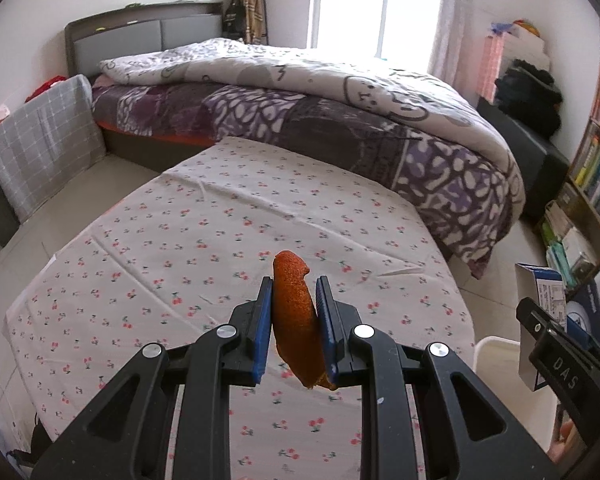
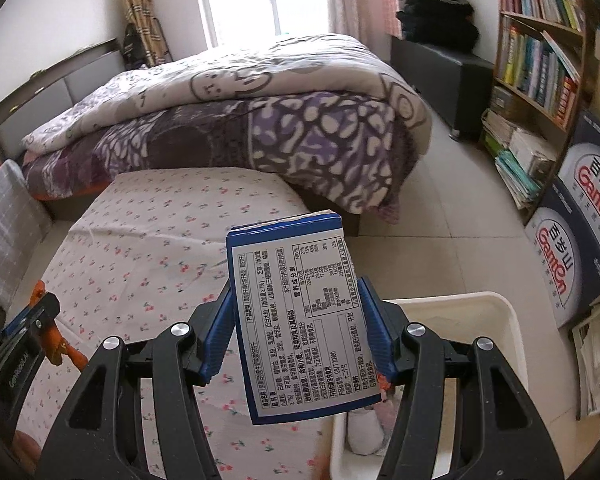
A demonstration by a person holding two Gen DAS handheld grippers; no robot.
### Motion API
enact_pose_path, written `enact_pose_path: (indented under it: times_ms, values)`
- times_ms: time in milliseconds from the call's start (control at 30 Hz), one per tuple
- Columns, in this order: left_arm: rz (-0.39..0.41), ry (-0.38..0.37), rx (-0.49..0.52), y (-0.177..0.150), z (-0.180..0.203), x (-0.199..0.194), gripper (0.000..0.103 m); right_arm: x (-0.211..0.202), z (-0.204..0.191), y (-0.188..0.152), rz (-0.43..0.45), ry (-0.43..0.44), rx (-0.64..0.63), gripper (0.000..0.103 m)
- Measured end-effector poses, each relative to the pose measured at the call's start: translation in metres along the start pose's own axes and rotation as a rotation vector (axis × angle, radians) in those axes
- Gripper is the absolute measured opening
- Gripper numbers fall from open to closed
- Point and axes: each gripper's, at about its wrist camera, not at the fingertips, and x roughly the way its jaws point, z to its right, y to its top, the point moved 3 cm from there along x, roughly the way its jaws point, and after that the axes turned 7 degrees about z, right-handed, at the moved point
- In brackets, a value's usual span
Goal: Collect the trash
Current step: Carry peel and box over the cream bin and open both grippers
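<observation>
1. Left gripper (image 1: 294,286): blue pads clamped on orange peel (image 1: 296,316), which sticks out past the fingertips and hangs below them.
2. Right gripper (image 2: 298,290): pads clamped on both sides of a blue-and-white box (image 2: 300,320), printed label facing the camera.
3. Cherry-print cloth (image 1: 180,240) lies beneath both.
4. White bin (image 2: 500,320) sits just right of the right fingers, below the box.

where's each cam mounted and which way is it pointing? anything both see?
Left wrist: on the left gripper, angled down over the cherry-print table toward the bed; its fingers clamp an orange peel.
Right wrist: on the right gripper, same heading; its fingers clamp a blue-and-white box beside a white bin.
Shared: table, bed, window, bookshelf; each view also shows the other gripper.
</observation>
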Motion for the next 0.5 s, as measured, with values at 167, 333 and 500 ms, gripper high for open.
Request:
enact_pose_path:
  times_ms: [167,333,500]
  values:
    - [-0.003,-0.025,0.025,-0.003,0.020,-0.002,0.022,-0.002,0.024,0.003,-0.001,-0.025,0.036,0.055]
    - [-0.006,-0.055,0.046,-0.006,0.042,-0.005,0.022,-0.004,0.046,0.004,-0.010,-0.049,0.072,0.055]
    - [-0.011,-0.085,0.087,-0.013,0.067,-0.008,0.022,-0.005,0.071,0.003,-0.020,-0.082,0.099,0.055]
